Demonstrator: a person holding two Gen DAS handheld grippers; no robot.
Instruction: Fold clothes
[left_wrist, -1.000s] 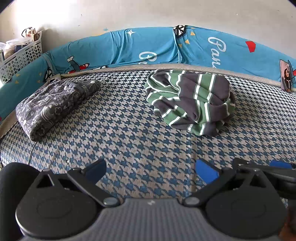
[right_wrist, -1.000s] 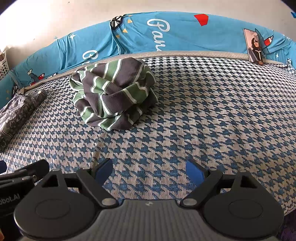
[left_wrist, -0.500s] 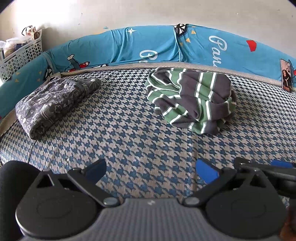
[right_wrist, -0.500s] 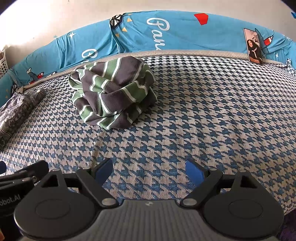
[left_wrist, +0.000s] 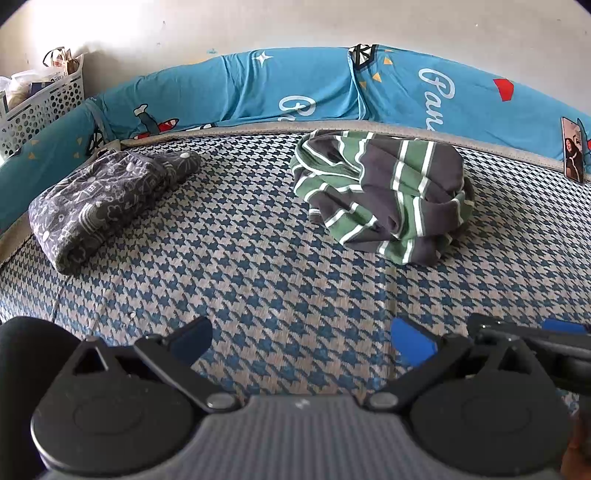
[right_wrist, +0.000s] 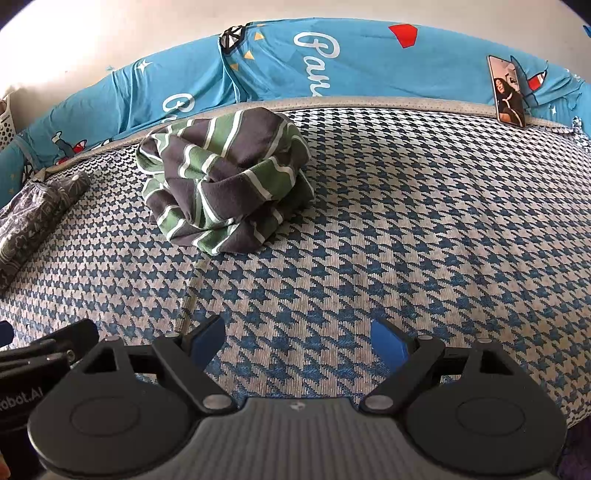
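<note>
Done: grey patterned garment (left_wrist: 99, 201) lies folded, far left of left hand-held gripper (left_wrist: 301, 341).
Left: striped garment (right_wrist: 225, 181) crumpled ahead of right hand-held gripper (right_wrist: 297, 341).
Jaws: both spread, empty.

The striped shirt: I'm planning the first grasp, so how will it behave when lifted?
The striped shirt lies in a loose, creased heap, so it is probably floppy and would drape and unfurl from one pinch. It looks like soft knit, likely light and unlikely to slip.

Crumpled shirt (left_wrist: 384, 195) on mat (left_wrist: 266, 266), folded garment (left_wrist: 99, 199) to its left, bolster (left_wrist: 295, 85) behind
</note>
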